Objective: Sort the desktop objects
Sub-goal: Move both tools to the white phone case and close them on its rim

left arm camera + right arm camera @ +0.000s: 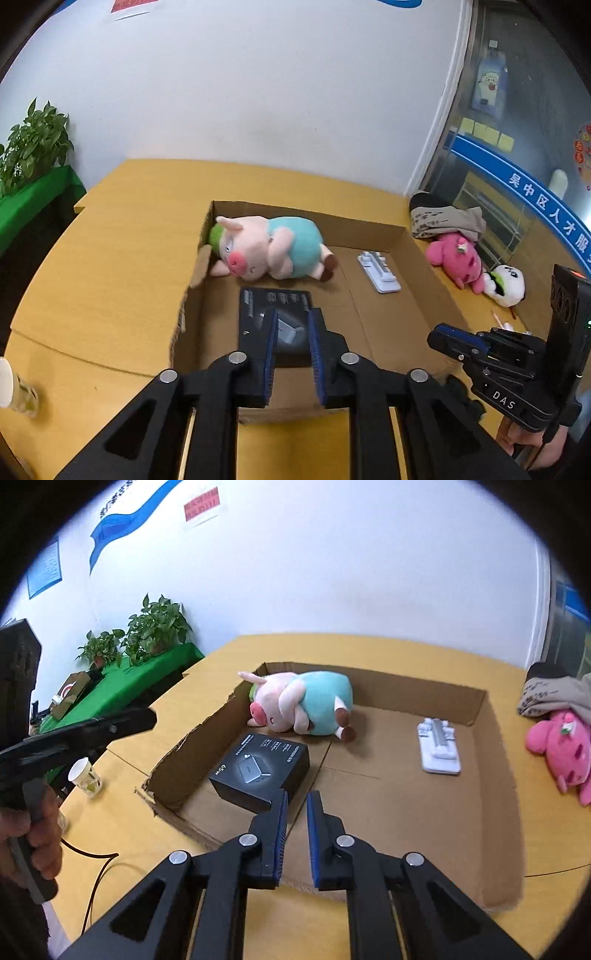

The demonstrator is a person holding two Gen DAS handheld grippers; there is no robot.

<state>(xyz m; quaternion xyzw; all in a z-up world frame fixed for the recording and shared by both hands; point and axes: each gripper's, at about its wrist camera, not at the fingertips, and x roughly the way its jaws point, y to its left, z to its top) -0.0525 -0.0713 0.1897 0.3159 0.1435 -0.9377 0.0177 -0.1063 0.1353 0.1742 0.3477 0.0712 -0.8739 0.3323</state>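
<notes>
Cardboard box [495, 775] holds pig plush [303, 701], black carton [258, 771], white holder [439, 749] | pink plush [561, 749] outside | left gripper [291, 354] slightly apart, right gripper [295, 834] nearly pressed together, both empty

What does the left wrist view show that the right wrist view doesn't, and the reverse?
Only the left wrist view shows the white panda plush beside the pink plush, and the right gripper from the side. Only the right wrist view shows the left gripper from the side, the hand holding it, and a black cable. Both share the cardboard box holding the pig plush, black carton and white holder, with the pink plush outside on the table.
</notes>
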